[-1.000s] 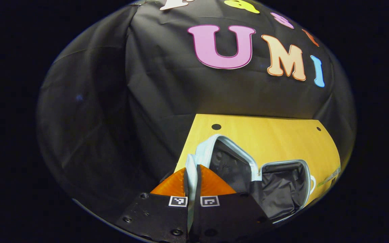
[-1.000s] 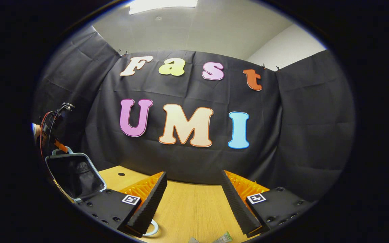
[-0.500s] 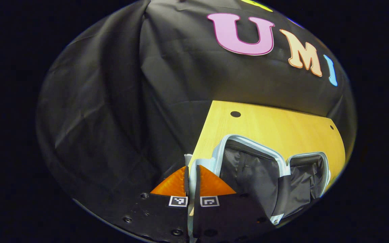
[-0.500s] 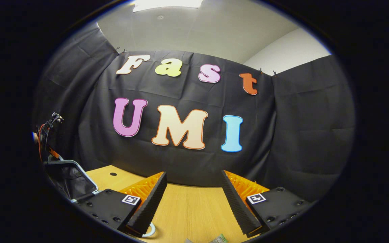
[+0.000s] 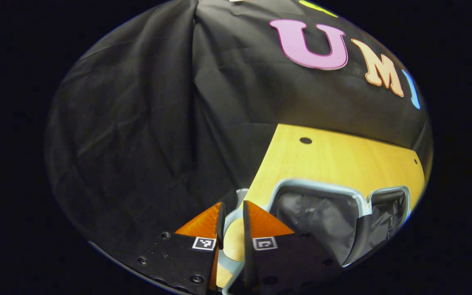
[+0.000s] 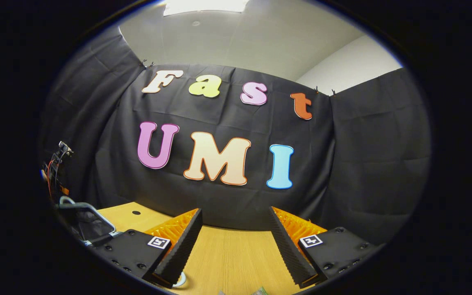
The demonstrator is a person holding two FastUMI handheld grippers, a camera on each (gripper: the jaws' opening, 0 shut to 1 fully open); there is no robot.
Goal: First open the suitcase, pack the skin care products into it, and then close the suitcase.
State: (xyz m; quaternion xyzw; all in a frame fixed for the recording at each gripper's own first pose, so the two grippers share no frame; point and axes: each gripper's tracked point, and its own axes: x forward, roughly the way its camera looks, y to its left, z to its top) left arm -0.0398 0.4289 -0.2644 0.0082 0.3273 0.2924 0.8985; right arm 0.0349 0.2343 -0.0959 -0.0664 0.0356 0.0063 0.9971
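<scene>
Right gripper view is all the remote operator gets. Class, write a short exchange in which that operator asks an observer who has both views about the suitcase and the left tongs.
Operator: I can see a corner of the suitcase at my left edge. Is it open?
Observer: Yes. In the left gripper view both halves lie open on the table, with the dark lining facing up.
Operator: Where are the left tongs?
Observer: At the suitcase's pale handle, which runs between them. The jaws stand slightly apart, and I can't tell whether they press on it.
</scene>
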